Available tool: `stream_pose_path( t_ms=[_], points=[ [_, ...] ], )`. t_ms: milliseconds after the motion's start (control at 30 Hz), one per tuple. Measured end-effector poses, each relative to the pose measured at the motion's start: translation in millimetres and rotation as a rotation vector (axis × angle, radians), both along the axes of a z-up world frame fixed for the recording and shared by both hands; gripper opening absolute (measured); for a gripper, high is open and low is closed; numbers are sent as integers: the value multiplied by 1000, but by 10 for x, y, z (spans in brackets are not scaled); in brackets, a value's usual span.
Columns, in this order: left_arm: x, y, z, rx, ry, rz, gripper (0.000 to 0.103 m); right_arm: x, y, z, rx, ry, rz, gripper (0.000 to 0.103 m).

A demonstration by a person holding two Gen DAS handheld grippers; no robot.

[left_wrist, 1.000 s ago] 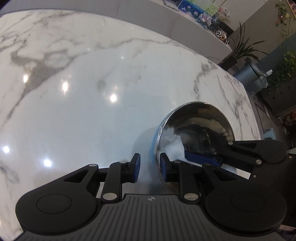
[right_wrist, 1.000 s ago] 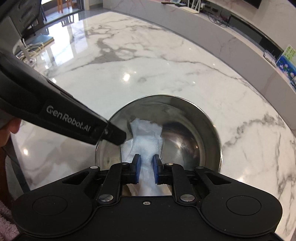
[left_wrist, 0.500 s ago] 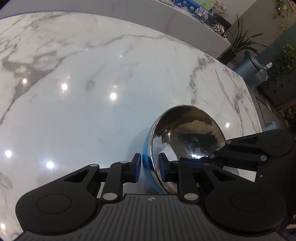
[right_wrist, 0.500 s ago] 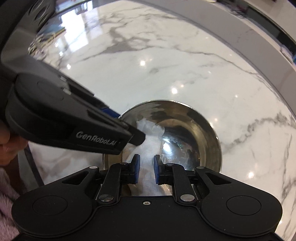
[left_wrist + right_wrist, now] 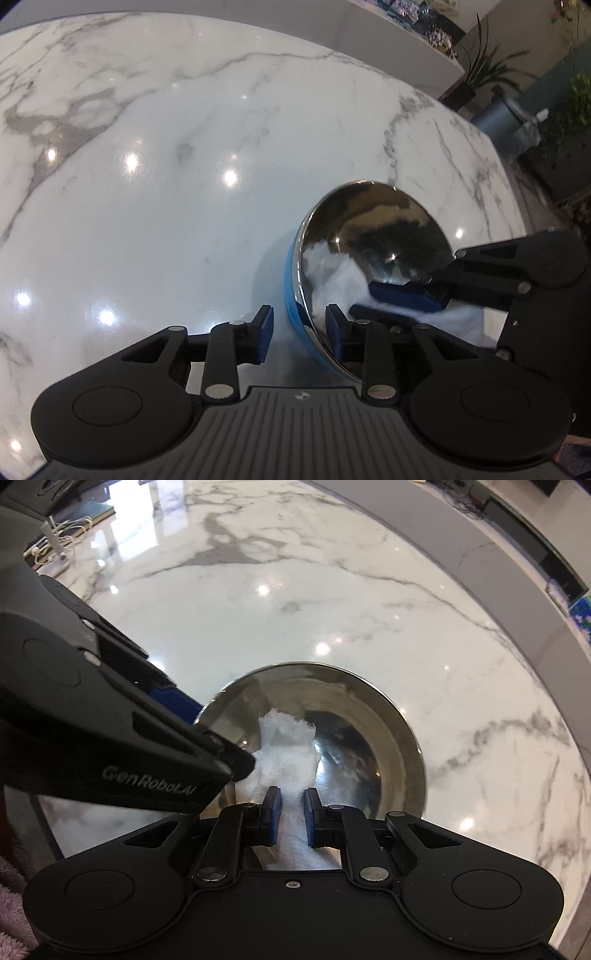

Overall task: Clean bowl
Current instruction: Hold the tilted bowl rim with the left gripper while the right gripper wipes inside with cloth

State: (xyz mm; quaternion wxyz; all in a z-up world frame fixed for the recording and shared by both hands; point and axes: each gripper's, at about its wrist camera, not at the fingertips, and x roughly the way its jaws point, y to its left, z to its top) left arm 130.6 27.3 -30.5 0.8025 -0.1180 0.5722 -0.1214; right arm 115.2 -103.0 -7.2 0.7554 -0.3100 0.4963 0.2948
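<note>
Bowl: a round metal bowl (image 5: 369, 746) with a mirror-bright inside and a blue outer skin (image 5: 290, 284); it stands tilted near the table's edge, the thin polished rim (image 5: 301, 258) turned toward the left tool.
Cloth: a crumpled white cloth (image 5: 288, 746) with a coarse, gauzy weave and a frayed upper edge, lying against the bowl's inner wall.
Table: a glossy white marble table (image 5: 166, 166) with grey veins and bright spots of reflected light.
Left tool: the left tool (image 5: 299, 328) has black arms and flat blue pads (image 5: 264, 332); its jaws straddle the bowl's rim, one pad outside the blue skin with a clear gap, the other inside the bowl. The jaws have just been opening, with the rim between them, and the outer pad does not press on it.
Right tool: the right tool (image 5: 291, 812) is clamped tight on the cloth, its blue pads (image 5: 274, 808) squeezing the fabric into a narrow band; it reaches into the bowl from the near side.
Surroundings: a grey bin (image 5: 502, 118) and green plants (image 5: 484, 70) stand beyond the table's far edge.
</note>
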Motion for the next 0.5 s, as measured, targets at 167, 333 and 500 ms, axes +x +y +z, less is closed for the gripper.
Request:
stream_pose_path(
  t_ms=[167, 333, 500],
  points=[
    [32, -16, 18, 22, 2, -15, 28, 62, -33, -22, -54, -39, -27, 11],
    [-23, -93, 106, 17, 7, 4, 28, 152, -101, -13, -35, -24, -65, 11],
    [-6, -90, 56, -68, 5, 24, 22, 191, -121, -25, 9, -3, -90, 13]
  ],
)
